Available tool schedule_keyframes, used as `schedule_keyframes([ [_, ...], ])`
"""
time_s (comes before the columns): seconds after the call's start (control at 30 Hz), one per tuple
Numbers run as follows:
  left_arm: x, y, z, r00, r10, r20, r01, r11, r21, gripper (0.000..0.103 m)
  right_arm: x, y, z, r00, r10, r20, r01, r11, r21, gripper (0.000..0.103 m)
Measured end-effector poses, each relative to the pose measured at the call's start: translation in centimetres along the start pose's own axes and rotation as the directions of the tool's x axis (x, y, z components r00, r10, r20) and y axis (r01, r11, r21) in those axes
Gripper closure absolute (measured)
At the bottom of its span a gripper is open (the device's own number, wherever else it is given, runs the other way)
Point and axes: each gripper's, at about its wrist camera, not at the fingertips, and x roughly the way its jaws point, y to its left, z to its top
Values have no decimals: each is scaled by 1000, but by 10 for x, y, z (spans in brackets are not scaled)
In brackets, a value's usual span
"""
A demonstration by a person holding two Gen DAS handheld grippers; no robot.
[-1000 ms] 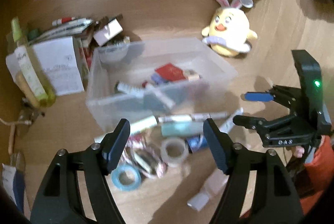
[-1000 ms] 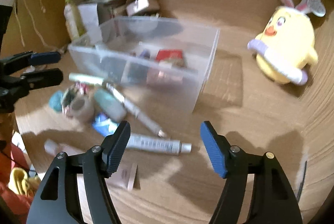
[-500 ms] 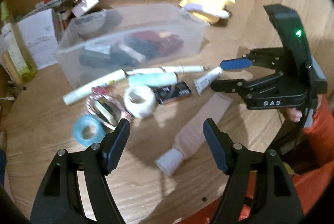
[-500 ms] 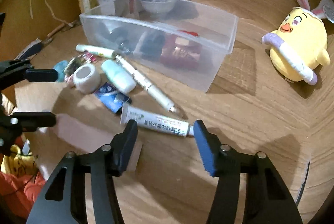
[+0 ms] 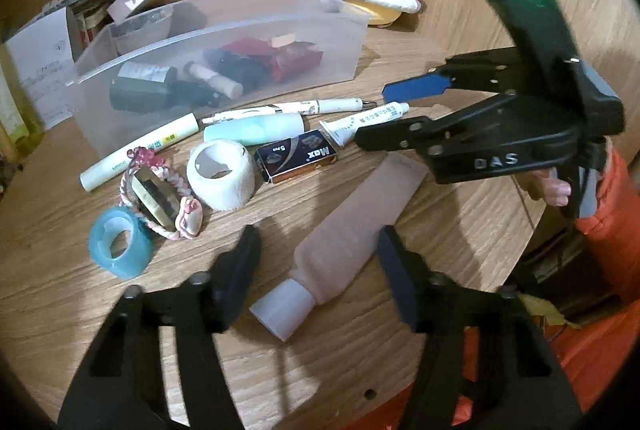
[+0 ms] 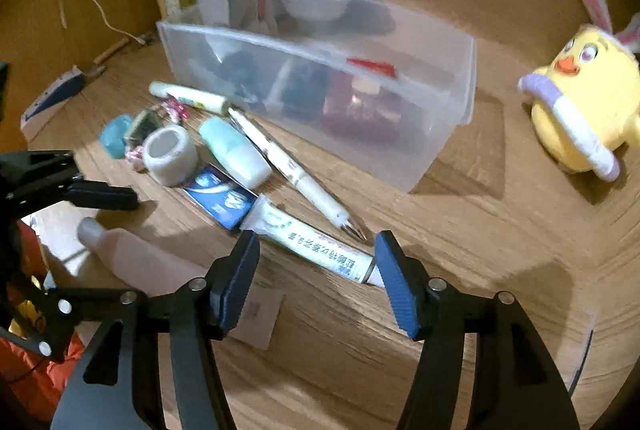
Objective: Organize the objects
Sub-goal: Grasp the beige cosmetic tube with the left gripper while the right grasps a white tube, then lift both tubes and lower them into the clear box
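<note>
1. The left gripper (image 5: 320, 262) hangs released, jaws spread to either side of the pink squeeze tube (image 5: 352, 226), which lies flat near the front edge of the wooden table (image 5: 60, 270) with its white cap (image 5: 282, 310) toward the camera. If the jaws close on the soft body, it will probably flatten and slide; a grip near the cap looks safer.
2. The blue tape ring (image 5: 120, 250), braided charm (image 5: 160, 193) and white bandage roll (image 5: 221, 173) lie just left of the tube and could be nudged.
3. The right gripper (image 6: 316, 278), also released and empty, straddles the white ointment tube (image 6: 312, 242). The pen (image 6: 292, 173) tip lies just beside it, and the blue box (image 6: 220, 199) touches the tube's flat end, so either may drag along.
4. The clear bin (image 6: 452, 69), already part-filled, stands toward the table's back; the plush chick (image 6: 588, 109) sits well right of it.
</note>
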Motion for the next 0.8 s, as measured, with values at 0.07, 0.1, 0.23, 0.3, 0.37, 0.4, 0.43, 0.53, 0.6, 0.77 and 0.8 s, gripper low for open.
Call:
schedule_keyframes([
  [0.07, -3, 0, -2, 1000, -13, 3, 13, 1000, -2, 59, 0, -4, -6, 1000, 23, -6, -23, 999, 25, 48],
  [0.1, -4, 0, -3, 1000, -19, 3, 19, 1000, -4, 62, -2, -5, -8, 1000, 25, -4, -25, 999, 30, 54],
  [0.23, -10, 3, -7, 999, -42, -2, 42, 999, -32, 76, -10, -6, -15, 999, 31, -10, -31, 999, 29, 85],
  [0.3, -12, 5, -10, 999, -36, -2, 36, 999, -41, 76, -11, -5, -16, 1000, 29, -11, -29, 999, 24, 86],
  [0.37, -14, 6, -12, 999, -39, 1, 39, 998, -43, 76, -9, -2, -14, 1000, 27, -13, -27, 1000, 15, 86],
  [0.4, -15, 6, -12, 999, -39, 3, 39, 998, -44, 76, -7, -1, -12, 999, 31, -15, -31, 999, 14, 86],
  [0.43, -15, 6, -13, 999, -39, 6, 40, 998, -47, 76, -5, 0, -10, 1000, 29, -10, -29, 1000, 13, 86],
  [0.53, -14, 4, -14, 999, -41, 15, 41, 998, -44, 75, -1, 3, -4, 1000, 27, 2, -27, 1000, 10, 86],
  [0.6, -13, 2, -13, 999, -39, 27, 40, 999, -37, 75, 0, 5, -3, 1000, 16, 10, -17, 1000, 12, 86],
  [0.77, -10, -9, -15, 998, 7, 65, -8, 1000, 14, 77, -10, 8, -14, 999, -20, 33, 19, 999, 28, 88],
  [0.8, -10, -9, -14, 998, 7, 67, -8, 1000, 15, 81, -13, 7, -16, 999, -20, 40, 18, 999, 37, 88],
])
